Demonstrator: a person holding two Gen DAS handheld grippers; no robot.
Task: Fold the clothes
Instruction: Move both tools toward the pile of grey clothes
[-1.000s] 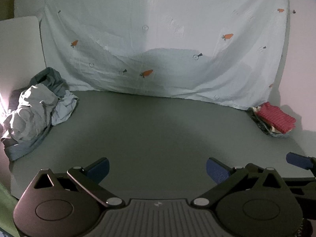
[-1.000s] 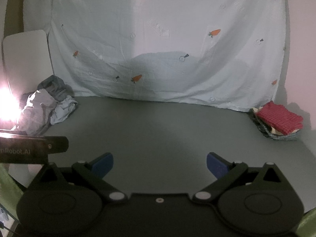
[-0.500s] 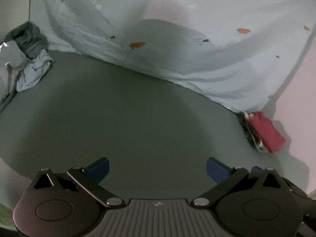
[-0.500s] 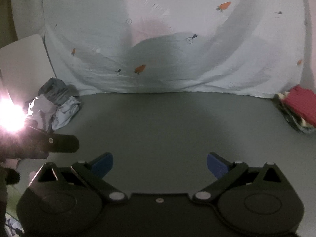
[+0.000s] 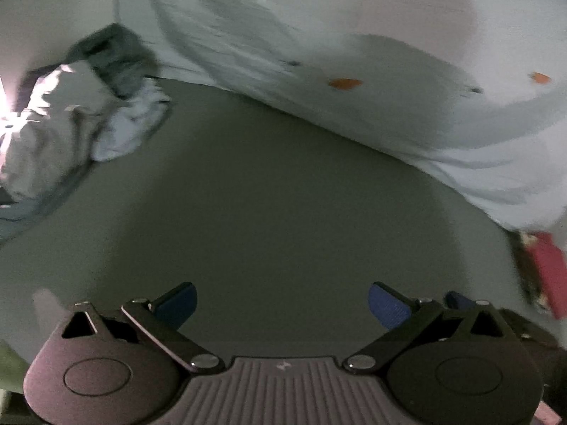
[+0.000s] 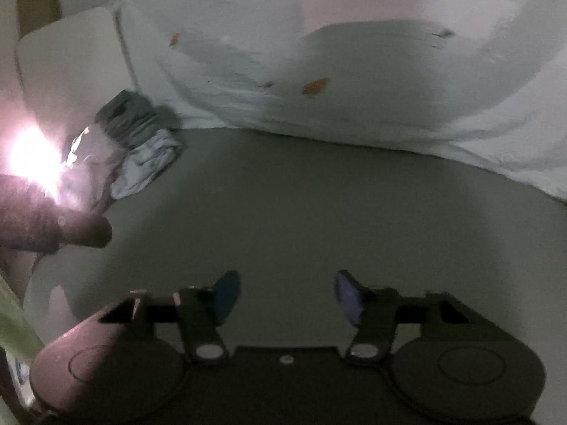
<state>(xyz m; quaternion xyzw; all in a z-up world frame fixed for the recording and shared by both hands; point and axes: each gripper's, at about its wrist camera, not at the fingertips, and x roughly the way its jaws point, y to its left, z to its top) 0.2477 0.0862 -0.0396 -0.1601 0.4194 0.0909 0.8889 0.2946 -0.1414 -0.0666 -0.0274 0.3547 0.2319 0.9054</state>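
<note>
Both views have swung left since a second ago. Left gripper [image 5: 280,301] and right gripper [image 6: 287,295] hover with jaws spread, empty, above the bare surface [image 5: 269,212]. Far left lies the crumpled clothes pile [image 5: 81,117]: soft, light; pinch a loose edge.

Both wrist views low over the grey bench [image 5: 269,191], facing the hanging sheet [image 5: 407,81].
Left view looks past its tongs [image 5: 281,304], tilted; right view past its own tongs [image 6: 287,299], more level. Both share the clothes pile [image 5: 71,124] [image 6: 134,156] at far left, the sheet [image 6: 354,81] and bench [image 6: 301,205].
</note>
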